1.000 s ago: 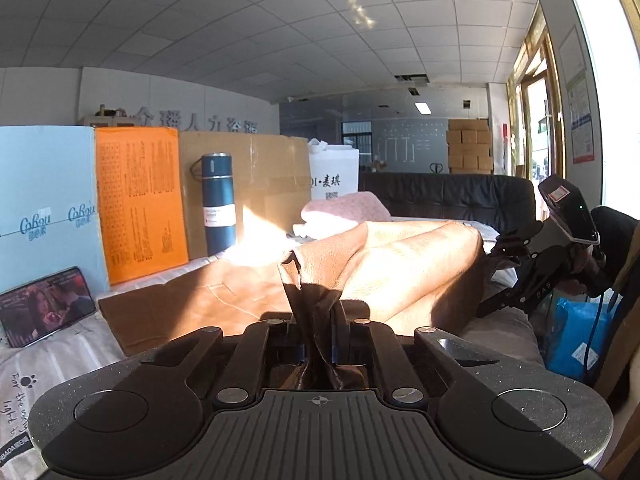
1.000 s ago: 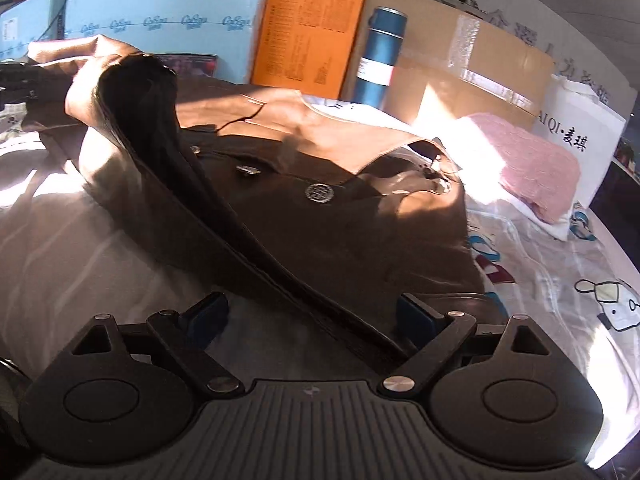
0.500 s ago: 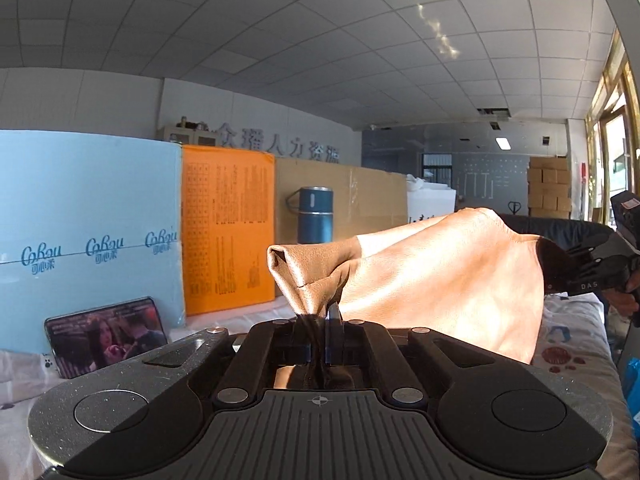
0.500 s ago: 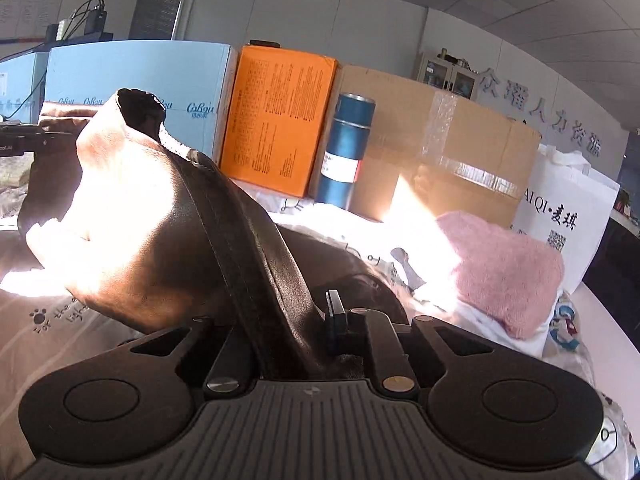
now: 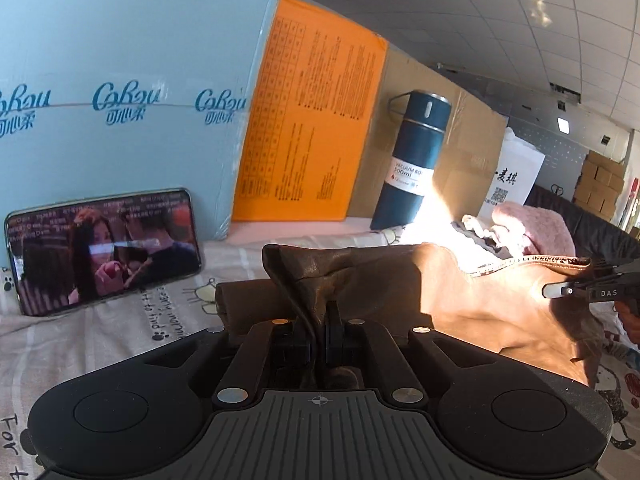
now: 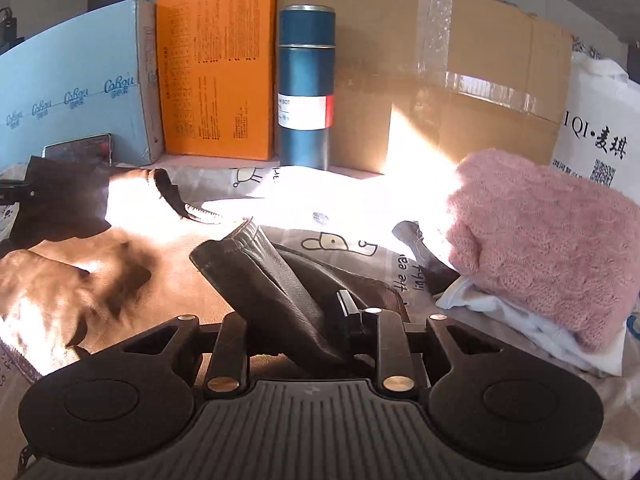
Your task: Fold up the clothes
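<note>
Sunlight falls across a bed sheet printed with cartoon animals, and a row of things stands along its far edge: a pale blue box, an orange box, a dark blue flask, a cardboard box sealed with clear tape, and a white bag with black lettering. A phone leans against the blue box, its screen lit with a video. To the right, a folded pink sweater rests on a white cloth, just in front of the white bag.

A brown leather jacket lies on the sheet between the 2 grippers, its tan side bright in the sun and its zipper edge showing near the collar. The left gripper has its fingers pressed together on a bunched fold of the jacket, which rises in a dark crumple just above them. The right gripper pinches a flat, dark strip of the same jacket; the strip slants up and to the left from between its fingers. In the left wrist view the right gripper's tip shows at the far right edge, at the jacket's zipper side. In the right wrist view the left gripper appears at the far left edge, beside the jacket's dark end near the phone.
</note>
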Action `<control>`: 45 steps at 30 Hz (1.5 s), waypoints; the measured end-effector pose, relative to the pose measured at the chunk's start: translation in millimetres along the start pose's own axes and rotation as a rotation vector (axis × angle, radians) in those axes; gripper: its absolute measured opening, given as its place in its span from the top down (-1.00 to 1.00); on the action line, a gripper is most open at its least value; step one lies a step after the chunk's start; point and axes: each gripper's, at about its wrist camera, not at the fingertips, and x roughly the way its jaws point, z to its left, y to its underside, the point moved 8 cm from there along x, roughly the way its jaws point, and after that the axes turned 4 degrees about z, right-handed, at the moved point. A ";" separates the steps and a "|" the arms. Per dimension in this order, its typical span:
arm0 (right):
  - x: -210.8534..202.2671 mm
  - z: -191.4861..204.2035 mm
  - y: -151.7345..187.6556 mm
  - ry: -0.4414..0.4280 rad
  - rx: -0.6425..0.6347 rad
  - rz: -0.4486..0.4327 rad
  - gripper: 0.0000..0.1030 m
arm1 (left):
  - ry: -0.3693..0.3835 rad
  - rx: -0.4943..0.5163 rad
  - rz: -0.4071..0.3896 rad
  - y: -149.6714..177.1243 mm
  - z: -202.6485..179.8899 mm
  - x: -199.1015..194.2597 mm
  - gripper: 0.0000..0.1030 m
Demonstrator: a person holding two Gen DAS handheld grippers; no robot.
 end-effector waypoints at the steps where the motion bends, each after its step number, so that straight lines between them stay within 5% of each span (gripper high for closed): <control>1: 4.5 -5.1 0.3 -0.011 0.077 -0.006 0.43 | 0.007 -0.027 0.016 1.9 4.5 1.6 0.80; 3: 6.1 -6.4 -0.5 -0.024 0.175 -0.031 0.25 | 0.050 -0.081 0.018 4.1 10.3 -1.5 0.69; 5: 5.9 -5.4 -1.2 -0.032 0.250 -0.061 0.01 | 0.077 -0.125 0.040 5.4 13.1 0.6 0.32; 7: 4.8 -4.9 -0.9 -0.033 0.313 -0.088 -0.05 | 0.125 -0.148 0.045 6.3 9.0 2.3 -0.40; 10: -1.1 -6.4 2.9 -0.016 0.355 -0.120 -0.21 | 0.164 -0.153 0.053 7.9 2.4 2.4 -0.57; 14: -13.9 -12.8 8.0 -0.001 0.418 -0.176 -0.41 | 0.124 -0.129 0.062 10.7 0.3 -2.8 -0.64; 24: -23.0 -25.8 16.0 0.095 0.462 -0.259 -0.34 | -0.067 -0.073 0.019 15.0 3.5 -8.2 -0.60; 28: -21.7 -34.1 19.2 0.192 0.474 -0.270 -0.08 | -0.094 -0.098 0.004 13.5 11.9 -9.4 0.23; 32: -18.1 -43.7 23.5 0.212 0.512 -0.248 0.15 | -0.091 -0.135 -0.010 12.2 19.7 -9.4 0.56; 41: -10.4 -46.3 27.8 0.256 0.508 -0.204 0.06 | -0.110 -0.151 0.016 15.3 24.0 -3.9 0.41; 42: -10.3 -46.8 28.3 0.263 0.509 -0.201 0.02 | -0.117 -0.147 0.010 14.6 23.4 -5.2 0.24; 45: -11.0 -48.9 29.4 0.294 0.514 -0.191 -0.51 | -0.166 -0.144 -0.021 10.5 22.3 -14.3 -0.41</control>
